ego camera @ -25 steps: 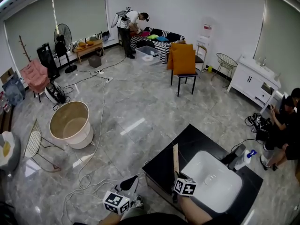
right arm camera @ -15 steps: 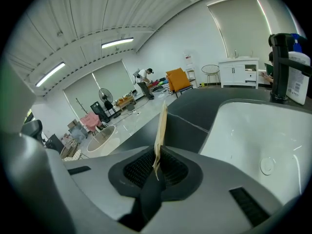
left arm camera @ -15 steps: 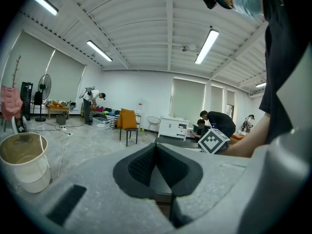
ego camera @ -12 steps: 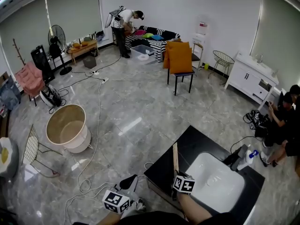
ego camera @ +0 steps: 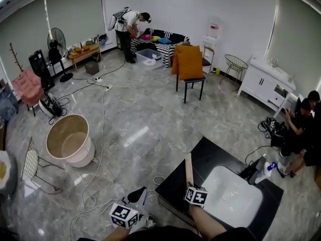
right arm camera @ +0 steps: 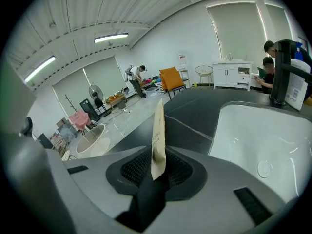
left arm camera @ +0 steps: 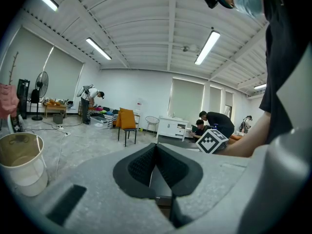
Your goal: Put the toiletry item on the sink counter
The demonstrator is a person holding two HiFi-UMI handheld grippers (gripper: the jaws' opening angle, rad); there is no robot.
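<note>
**Operator:** How is my right hand sitting?

**Spotter:** Your right forearm (ego camera: 213,228) comes in from the bottom edge. Your right gripper (ego camera: 190,186) tilts nose-down over the near left corner of the black sink counter (ego camera: 213,152), just beside the white basin (ego camera: 231,197). Its jaws have just been opening. They now stand slightly apart, with the toothbrush packet (ego camera: 188,165) on edge between the pads.

**Operator:** Where is the packet, exactly?

**Spotter:** It points away from you, above the strip of counter left of the basin. I can't tell whether its far tip touches the counter.

**Operator:** And my left?

**Spotter:** Your left gripper (ego camera: 136,197) hangs low, off the counter and over the floor (ego camera: 150,114). It points nearly level, with its jaws closed together on nothing.
</note>
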